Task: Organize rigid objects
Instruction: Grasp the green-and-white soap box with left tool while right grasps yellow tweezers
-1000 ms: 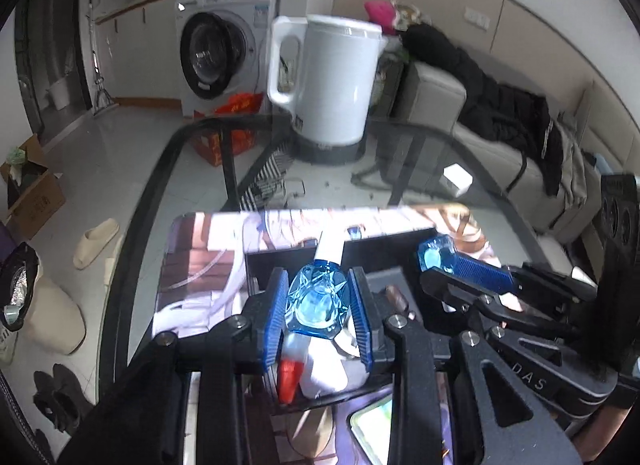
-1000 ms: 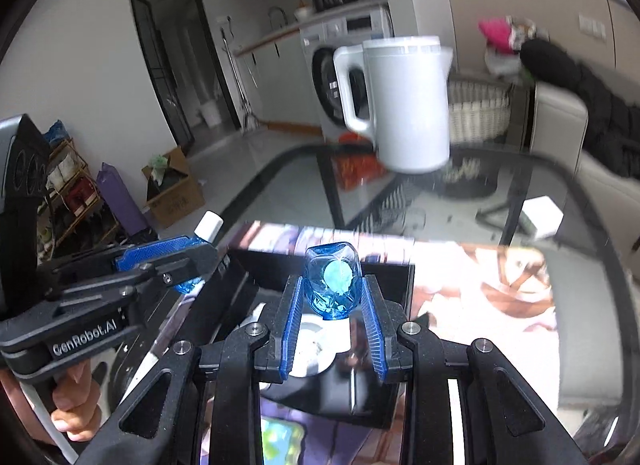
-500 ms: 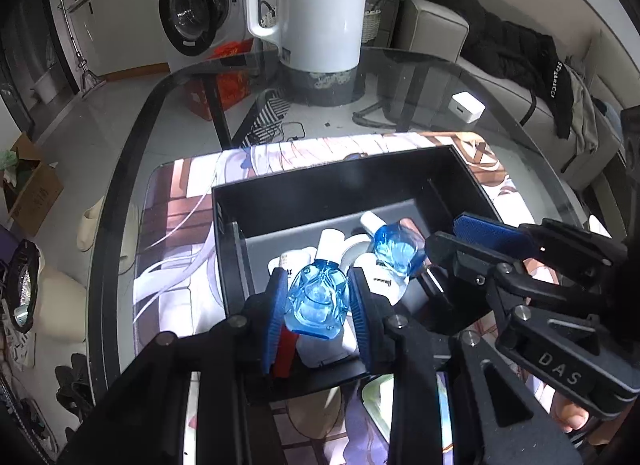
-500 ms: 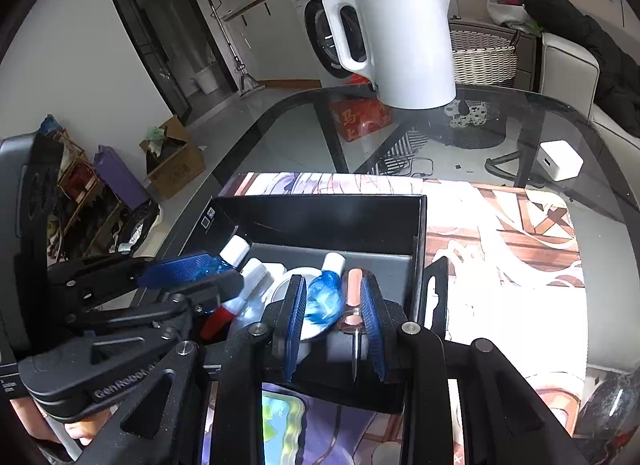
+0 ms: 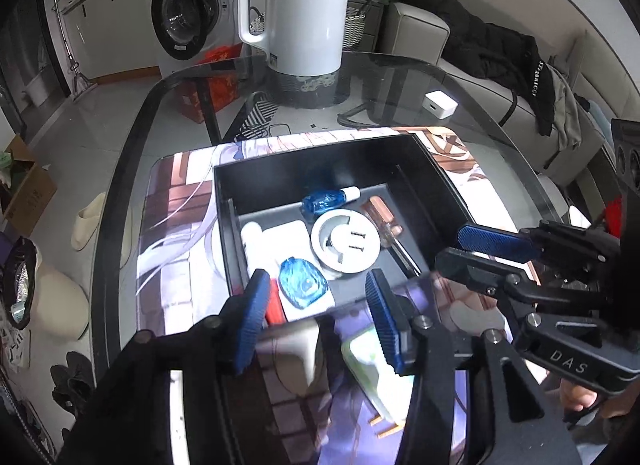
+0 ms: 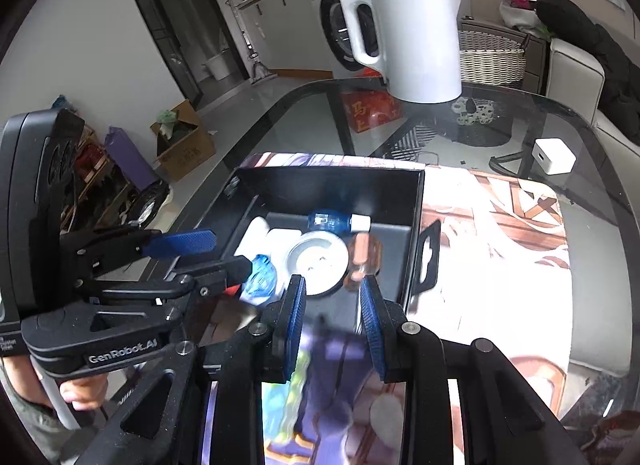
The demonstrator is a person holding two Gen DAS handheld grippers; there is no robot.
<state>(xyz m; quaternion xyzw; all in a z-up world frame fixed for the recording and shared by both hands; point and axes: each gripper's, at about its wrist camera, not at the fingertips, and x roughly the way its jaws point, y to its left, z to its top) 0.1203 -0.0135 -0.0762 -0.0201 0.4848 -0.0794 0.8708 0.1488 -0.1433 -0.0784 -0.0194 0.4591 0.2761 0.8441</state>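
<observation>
A black box [image 5: 436,185] [image 6: 416,209] sits on a printed mat. Inside it lie two blue bottles: one at the near left [image 5: 303,283] [image 6: 260,277], one farther back with a white cap [image 5: 326,201] [image 6: 332,221]. A white round part [image 5: 346,243] [image 6: 318,257], a brown-handled screwdriver [image 5: 384,219] [image 6: 362,261] and a white bottle with a red cap [image 5: 260,249] also lie in it. My left gripper [image 5: 318,319] [image 6: 208,253] is open and empty above the box's near edge. My right gripper [image 6: 332,321] [image 5: 472,249] is open and empty at the near right.
A white kettle [image 5: 304,17] [image 6: 416,37] stands at the far end of the glass table [image 5: 380,81]. A small white charger [image 5: 439,104] [image 6: 554,155] lies at the far right. A green-and-white item [image 5: 372,369] lies on the mat near me.
Both grippers lowered their blue bottles into the box, opened and let go. Both have drawn back toward me; the bottles now lie in the box.
</observation>
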